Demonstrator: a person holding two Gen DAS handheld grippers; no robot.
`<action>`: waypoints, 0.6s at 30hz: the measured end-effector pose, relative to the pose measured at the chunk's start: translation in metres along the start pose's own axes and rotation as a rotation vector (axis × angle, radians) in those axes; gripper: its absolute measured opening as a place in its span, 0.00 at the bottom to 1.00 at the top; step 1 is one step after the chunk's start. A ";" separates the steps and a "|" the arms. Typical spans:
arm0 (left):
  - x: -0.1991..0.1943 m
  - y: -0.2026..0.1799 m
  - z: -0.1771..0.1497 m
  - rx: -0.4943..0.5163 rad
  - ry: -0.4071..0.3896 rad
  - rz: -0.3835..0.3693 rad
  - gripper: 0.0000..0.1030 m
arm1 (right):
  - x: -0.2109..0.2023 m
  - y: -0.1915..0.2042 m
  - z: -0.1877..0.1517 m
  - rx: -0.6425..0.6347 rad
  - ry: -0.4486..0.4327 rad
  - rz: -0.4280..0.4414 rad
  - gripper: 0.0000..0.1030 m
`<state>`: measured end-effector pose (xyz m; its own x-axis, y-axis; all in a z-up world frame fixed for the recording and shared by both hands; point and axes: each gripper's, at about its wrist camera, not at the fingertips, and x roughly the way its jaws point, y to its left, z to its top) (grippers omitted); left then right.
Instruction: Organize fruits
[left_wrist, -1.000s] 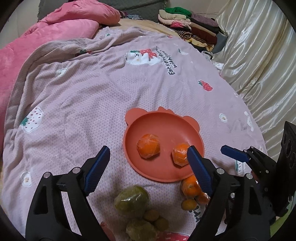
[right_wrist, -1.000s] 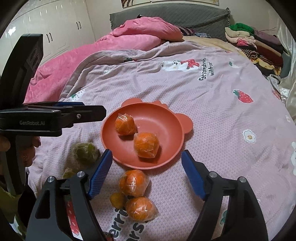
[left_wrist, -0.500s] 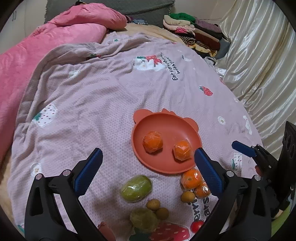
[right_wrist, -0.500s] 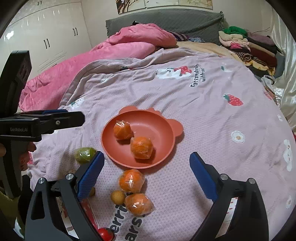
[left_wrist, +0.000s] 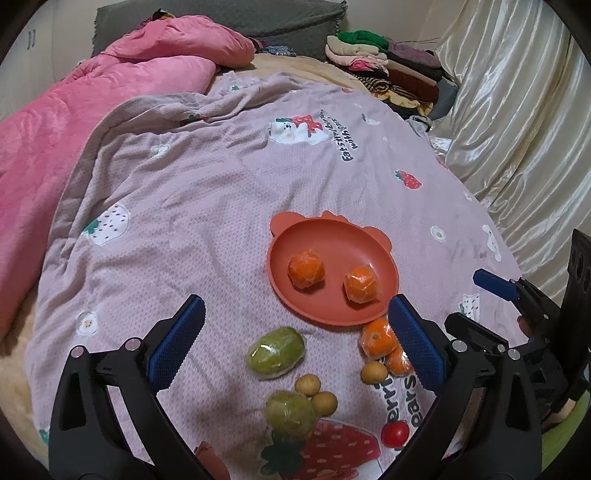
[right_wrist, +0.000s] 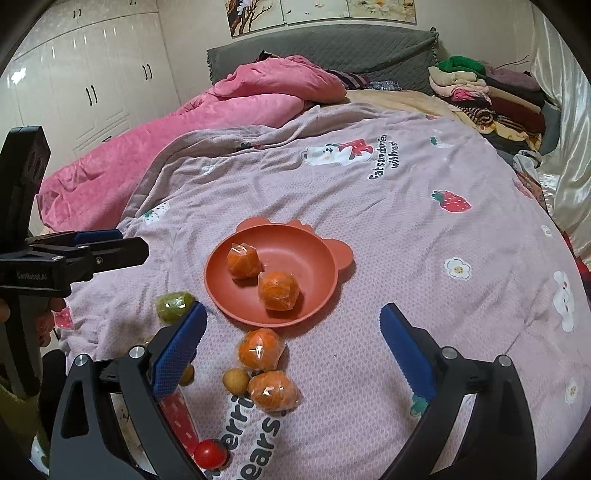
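Note:
An orange-red plate (left_wrist: 332, 236) with ears lies on the lilac blanket with two wrapped oranges (left_wrist: 306, 269) (left_wrist: 362, 284) in it. Just in front of it on the blanket lie two more wrapped oranges (left_wrist: 376, 334) (right_wrist: 273, 393), two wrapped green fruits (left_wrist: 276, 352) (left_wrist: 290, 415), three small tan round fruits (left_wrist: 307, 384) and a cherry tomato (left_wrist: 395, 432). My left gripper (left_wrist: 295, 306) hovers open above the green fruits, holding nothing. My right gripper (right_wrist: 291, 312) hovers open above the loose oranges (right_wrist: 260, 349), also with nothing between its fingers.
A pink quilt (left_wrist: 92, 122) is heaped at the far left. Folded clothes (left_wrist: 384, 70) are stacked at the far right, beside a shiny cream curtain (left_wrist: 517, 122). A grey headboard (right_wrist: 332, 48) and white wardrobes (right_wrist: 92, 85) stand behind the bed.
Both grippers have drawn back and up from the plate and their jaws have spread wider. More of the loose fruit and the tomato now show below.

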<state>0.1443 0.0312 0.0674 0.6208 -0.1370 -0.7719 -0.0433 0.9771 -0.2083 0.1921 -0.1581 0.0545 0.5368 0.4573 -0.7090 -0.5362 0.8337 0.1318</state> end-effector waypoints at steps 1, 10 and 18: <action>-0.001 0.000 -0.001 0.002 -0.001 0.002 0.90 | -0.001 0.000 -0.001 0.000 -0.002 0.000 0.92; -0.009 -0.003 -0.018 0.018 0.001 0.019 0.90 | -0.008 0.005 -0.010 -0.001 0.003 0.009 0.92; -0.014 -0.006 -0.032 0.033 -0.001 0.039 0.90 | -0.011 0.010 -0.021 -0.005 0.016 0.009 0.93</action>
<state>0.1108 0.0218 0.0598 0.6199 -0.0984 -0.7785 -0.0415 0.9866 -0.1578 0.1677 -0.1614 0.0489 0.5214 0.4596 -0.7190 -0.5441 0.8281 0.1347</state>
